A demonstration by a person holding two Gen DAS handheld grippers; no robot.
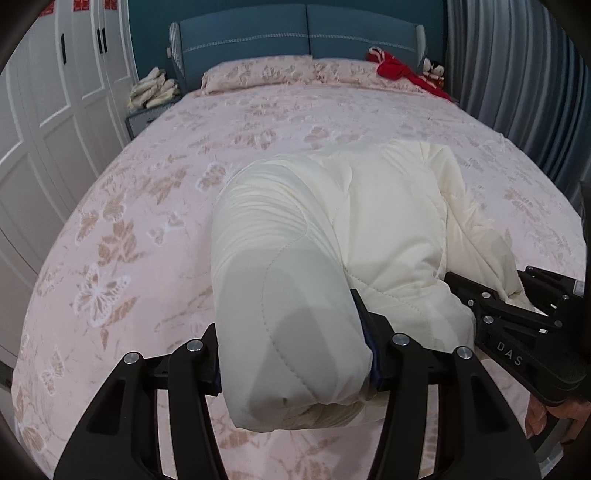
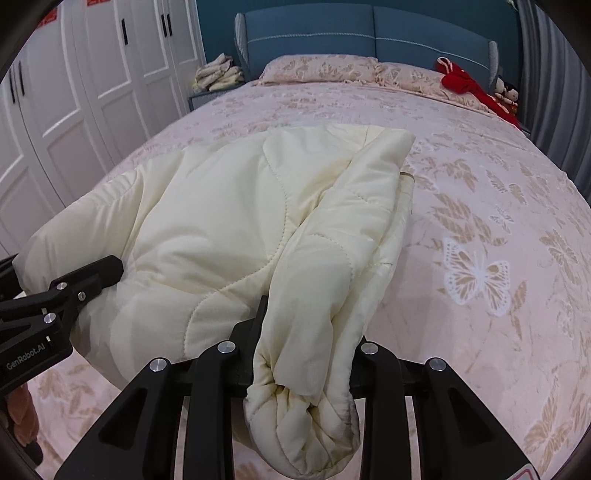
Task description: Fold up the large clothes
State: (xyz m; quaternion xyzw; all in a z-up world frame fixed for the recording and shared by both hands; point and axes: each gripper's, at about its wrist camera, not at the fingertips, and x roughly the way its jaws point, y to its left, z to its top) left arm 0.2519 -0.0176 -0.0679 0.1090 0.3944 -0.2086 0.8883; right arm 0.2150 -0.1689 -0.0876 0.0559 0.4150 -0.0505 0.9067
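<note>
A cream quilted padded jacket (image 1: 369, 221) lies on the bed, near its foot; it also fills the right wrist view (image 2: 229, 206). My left gripper (image 1: 291, 354) is shut on a thick fold of the jacket at its left side. My right gripper (image 2: 306, 332) is shut on a bunched sleeve or edge of the jacket at its right side. Each gripper shows in the other's view: the right one at the right edge (image 1: 517, 314), the left one at the left edge (image 2: 66, 295).
The bed has a pink floral bedspread (image 1: 147, 206), two pillows (image 1: 258, 72) and a blue headboard (image 1: 295, 33). A red garment (image 1: 399, 70) lies by the pillows. White wardrobe doors (image 1: 48, 122) stand on the left, grey curtains (image 1: 517, 74) on the right. Folded cloths (image 1: 153, 90) sit on a nightstand.
</note>
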